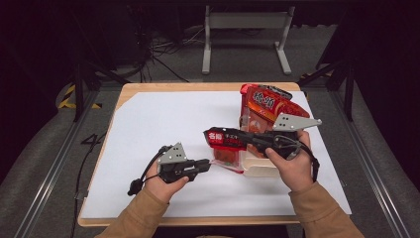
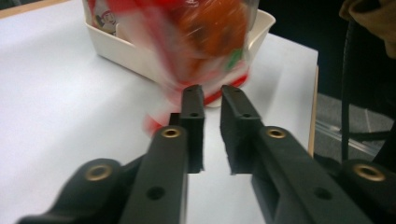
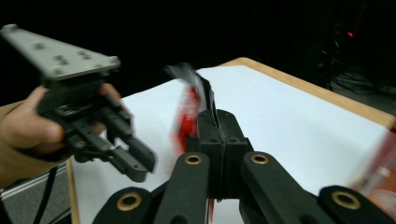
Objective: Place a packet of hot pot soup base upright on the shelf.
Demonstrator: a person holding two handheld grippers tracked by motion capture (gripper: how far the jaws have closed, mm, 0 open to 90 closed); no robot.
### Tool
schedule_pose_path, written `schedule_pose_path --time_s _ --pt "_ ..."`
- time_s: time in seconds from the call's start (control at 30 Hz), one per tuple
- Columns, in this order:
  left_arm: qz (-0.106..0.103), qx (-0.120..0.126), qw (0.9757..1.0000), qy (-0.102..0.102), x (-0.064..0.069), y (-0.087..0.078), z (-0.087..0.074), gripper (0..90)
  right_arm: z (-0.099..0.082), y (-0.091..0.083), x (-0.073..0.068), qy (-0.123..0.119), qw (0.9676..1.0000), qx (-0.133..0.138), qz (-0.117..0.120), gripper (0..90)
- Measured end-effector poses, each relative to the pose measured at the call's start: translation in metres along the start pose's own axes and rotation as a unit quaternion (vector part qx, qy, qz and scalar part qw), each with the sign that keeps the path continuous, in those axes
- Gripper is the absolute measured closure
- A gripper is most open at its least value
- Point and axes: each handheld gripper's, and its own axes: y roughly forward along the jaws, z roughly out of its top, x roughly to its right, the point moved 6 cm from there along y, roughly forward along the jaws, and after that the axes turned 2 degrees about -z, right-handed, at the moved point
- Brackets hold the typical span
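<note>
High view shows your right tongs [image 1: 214,137] clamped on a red snack packet [image 1: 225,138] at centre, left tongs [image 1: 205,165] slightly parted and empty, and the white bin [image 1: 257,168] awaits it.

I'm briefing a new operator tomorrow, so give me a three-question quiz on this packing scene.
1. True or false: the right gripper is pinching the top edge of a red snack packet.
2. Where do the other red packets stand? A) in the white bin B) flat on the white sheet C) on the floor
3. Fill in: the left gripper has its jaws slightly ____, with nothing between them.

Key: 1 true. 2 A. 3 apart; its tips sit just short of the packet that the right gripper holds.
</note>
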Motion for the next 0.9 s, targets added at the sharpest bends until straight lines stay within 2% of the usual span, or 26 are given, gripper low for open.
schedule_pose_path --time_s 0.03,0.07,0.1,0.13,0.17,0.2,0.27,0.33,0.37,0.43,0.53,0.63,0.67,0.8,0.87,0.9 --pt "0.008 0.001 1.0 0.0 -0.002 -0.001 0.001 77.1 0.0 0.0 0.0 0.0 1.0 0.0 0.0 90.0" --pt "0.011 0.01 0.9999 -0.007 -0.005 -0.003 0.002 69.8 0.002 0.002 -0.007 -0.015 0.9998 0.002 0.015 90.0" --pt "0.011 0.01 0.9999 -0.007 -0.005 -0.003 0.002 64.0 0.003 0.002 -0.01 -0.021 0.9996 0.002 0.02 90.0" --pt "0.017 0.015 0.9997 -0.009 -0.008 -0.004 0.003 64.0 0.003 0.002 -0.01 -0.021 0.9996 0.002 0.02 90.0" --pt "0.028 0.024 0.9991 -0.02 -0.014 -0.007 0.003 50.6 0.004 0.003 -0.012 -0.035 0.9992 0.002 0.02 90.0" --pt "0.028 0.024 0.9991 -0.02 -0.014 -0.007 0.003 45.5 0.005 0.003 -0.013 -0.037 0.999 0.002 0.023 90.0" --pt "0.05 0.038 0.9978 -0.023 -0.024 -0.012 0.005 31.5 0.006 0.003 -0.014 -0.042 0.9987 0.002 0.027 90.0" --pt "0.047 0.043 0.9976 -0.027 -0.025 -0.014 0.006 23.7 0.007 0.003 -0.016 -0.044 0.9986 0.003 0.031 90.0" --pt "0.042 0.047 0.9977 -0.026 -0.026 -0.016 0.007 23.7 0.007 0.003 -0.018 -0.045 0.9983 0.004 0.036 90.0" --pt "0.031 0.052 0.998 -0.017 -0.026 -0.019 0.01 16.0 0.008 0.005 -0.024 -0.054 0.9972 0.004 0.052 90.0" --pt "0.005 0.038 0.9992 0.006 -0.024 -0.021 0.012 12.7 0.007 0.008 -0.037 -0.084 0.9935 0.0 0.077 90.0" --pt "-0.009 0.054 0.9984 0.012 -0.022 -0.024 0.016 10.8 0.005 0.012 -0.048 -0.112 0.9899 -0.007 0.086 90.0" --pt "-0.024 0.06 0.9978 0.017 -0.019 -0.025 0.018 10.9 0.004 0.012 -0.05 -0.116 0.9892 -0.008 0.088 90.0" --pt "-0.068 0.08 0.994 0.029 -0.008 -0.026 0.024 20.0 0.002 0.016 -0.055 -0.119 0.9878 -0.003 0.101 90.0" --pt "-0.097 0.09 0.9907 0.032 -0.002 -0.025 0.026 29.1 0.0 0.018 -0.057 -0.118 0.9873 0.002 0.106 90.0" --pt "-0.097 0.09 0.9907 0.032 -0.002 -0.025 0.026 32.7 0.0 0.018 -0.057 -0.118 0.9873 0.002 0.106 90.0"
